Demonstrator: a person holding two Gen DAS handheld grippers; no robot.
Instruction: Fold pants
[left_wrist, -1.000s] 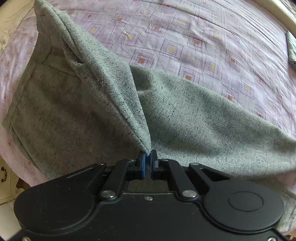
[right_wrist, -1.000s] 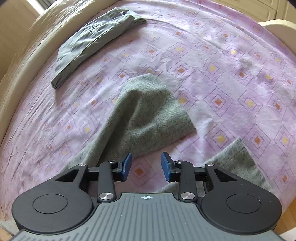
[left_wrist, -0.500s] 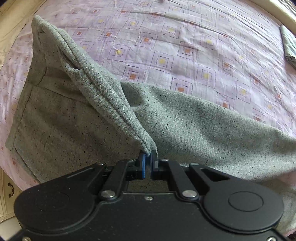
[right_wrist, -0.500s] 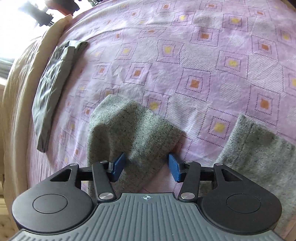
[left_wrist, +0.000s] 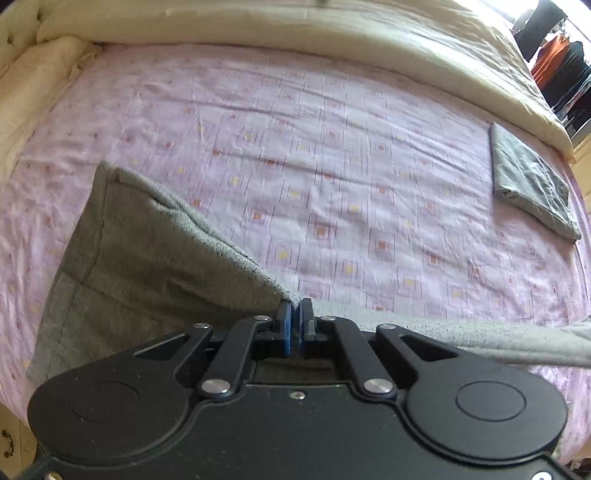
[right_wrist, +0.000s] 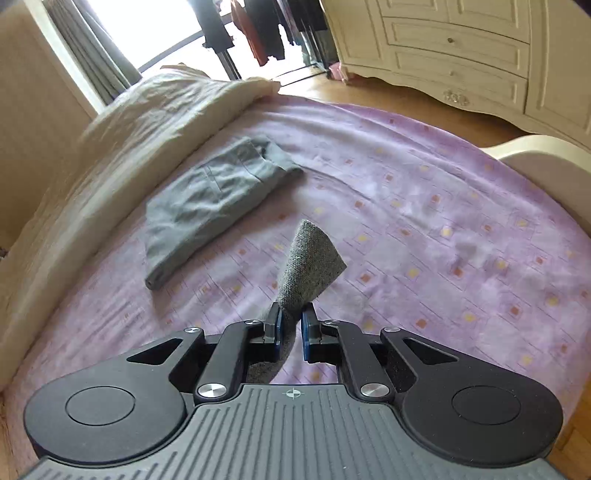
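1. Left gripper (left_wrist: 295, 325) clamped on pants (left_wrist: 155, 266) edge; waistband left of it on bed sheet (left_wrist: 332, 166).
2. Right gripper (right_wrist: 291, 328) jaws closing on pants hem; only this view shows dresser (right_wrist: 461, 55).
3. Folded grey garment (right_wrist: 207, 199) ahead-left.

Pants (left_wrist: 155, 266) on bed sheet (left_wrist: 332, 166), left; folded garment (left_wrist: 532, 188) far right.

No readable text, label, brand or number anywhere in view.

A folded grey garment (right_wrist: 210, 199) lies on the purple bedsheet (right_wrist: 443, 229) beside a cream duvet (right_wrist: 122, 140).
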